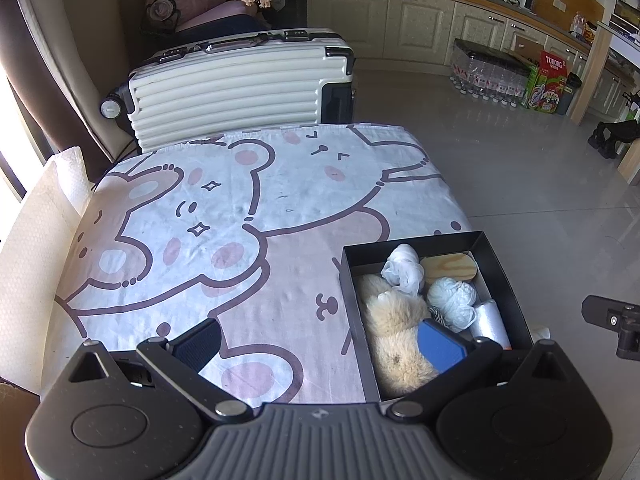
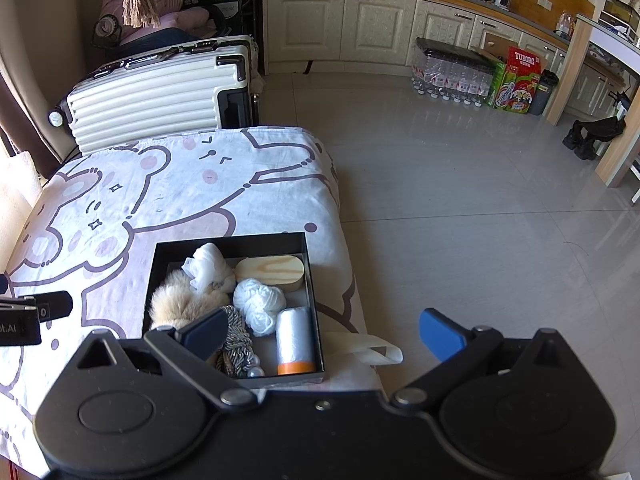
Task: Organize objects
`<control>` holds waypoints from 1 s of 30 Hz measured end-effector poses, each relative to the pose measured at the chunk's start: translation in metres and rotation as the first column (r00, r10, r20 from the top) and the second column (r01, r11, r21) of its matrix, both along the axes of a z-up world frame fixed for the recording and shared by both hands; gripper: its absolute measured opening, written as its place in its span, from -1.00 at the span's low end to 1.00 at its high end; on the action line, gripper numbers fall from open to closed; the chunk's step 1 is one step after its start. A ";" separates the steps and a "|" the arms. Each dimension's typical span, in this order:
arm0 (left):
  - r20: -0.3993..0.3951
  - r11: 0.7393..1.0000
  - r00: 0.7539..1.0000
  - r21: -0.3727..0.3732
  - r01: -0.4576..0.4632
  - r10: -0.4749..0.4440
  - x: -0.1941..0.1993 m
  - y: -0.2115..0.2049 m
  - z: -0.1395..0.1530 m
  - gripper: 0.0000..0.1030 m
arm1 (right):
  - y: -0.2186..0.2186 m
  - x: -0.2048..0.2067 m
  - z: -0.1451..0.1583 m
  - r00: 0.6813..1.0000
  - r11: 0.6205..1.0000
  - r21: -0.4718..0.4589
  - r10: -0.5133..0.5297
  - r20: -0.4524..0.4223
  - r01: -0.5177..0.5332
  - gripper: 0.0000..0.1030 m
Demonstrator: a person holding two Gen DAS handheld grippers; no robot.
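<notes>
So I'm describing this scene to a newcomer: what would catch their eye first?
Probably the black box packed with soft things, a fluffy cream toy, a ball of white yarn and a wooden block, sitting at the near right edge of the bear-print cloth. Behind the table a ribbed white suitcase lies on its side. Both grippers, left and right, hang open.

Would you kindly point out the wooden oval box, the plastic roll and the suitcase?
wooden oval box (image 2: 269, 273), right wrist view, its lid.
plastic roll (image 2: 295, 338), right wrist view, mid-body.
suitcase (image 1: 228, 92), left wrist view, ribbed side.
</notes>
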State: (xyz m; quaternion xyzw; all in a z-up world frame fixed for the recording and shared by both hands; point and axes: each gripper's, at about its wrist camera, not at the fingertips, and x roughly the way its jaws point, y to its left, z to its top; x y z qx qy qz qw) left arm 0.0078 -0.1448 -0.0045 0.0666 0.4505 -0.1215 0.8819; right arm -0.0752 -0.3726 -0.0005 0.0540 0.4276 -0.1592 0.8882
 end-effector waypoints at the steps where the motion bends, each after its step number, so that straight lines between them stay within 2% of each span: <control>1: 0.000 1.000 1.000 0.000 -0.001 0.001 0.000 -0.001 0.000 1.00 | 0.000 0.000 0.000 1.000 1.000 0.000 0.000 0.000 0.000 1.00; 30: -0.008 1.000 1.000 0.002 0.002 -0.002 -0.001 0.001 -0.004 1.00 | 0.000 0.000 0.000 1.000 1.000 0.001 0.000 -0.001 0.000 1.00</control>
